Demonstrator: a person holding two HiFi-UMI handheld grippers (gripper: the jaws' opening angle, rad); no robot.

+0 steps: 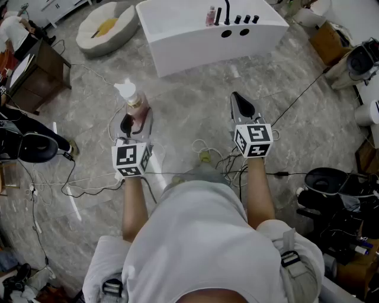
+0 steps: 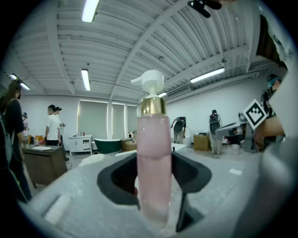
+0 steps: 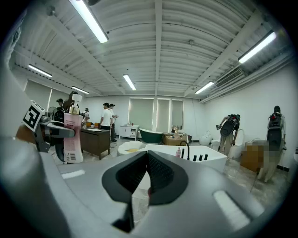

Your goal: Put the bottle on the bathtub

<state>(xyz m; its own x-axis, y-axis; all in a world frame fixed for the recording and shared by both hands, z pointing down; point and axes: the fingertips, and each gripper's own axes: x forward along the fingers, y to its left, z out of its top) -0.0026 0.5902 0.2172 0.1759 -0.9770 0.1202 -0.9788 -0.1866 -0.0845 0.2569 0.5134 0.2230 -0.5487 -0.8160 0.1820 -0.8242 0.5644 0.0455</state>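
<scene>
A pink pump bottle with a gold collar and white pump stands upright between the jaws of my left gripper, which is shut on it. In the left gripper view the bottle fills the middle, clamped low on its body. My right gripper is held level with the left one, jaws shut with nothing between them. The white bathtub stands ahead across the floor, with black taps and a small pink bottle on its rim. The right gripper view shows the tub beyond the jaws and the held bottle at the left.
A round white cushion lies left of the tub. A dark wooden desk stands at the far left. Cables trail over the marble floor around my feet. Black equipment and boxes crowd the right side. Several people stand in the background.
</scene>
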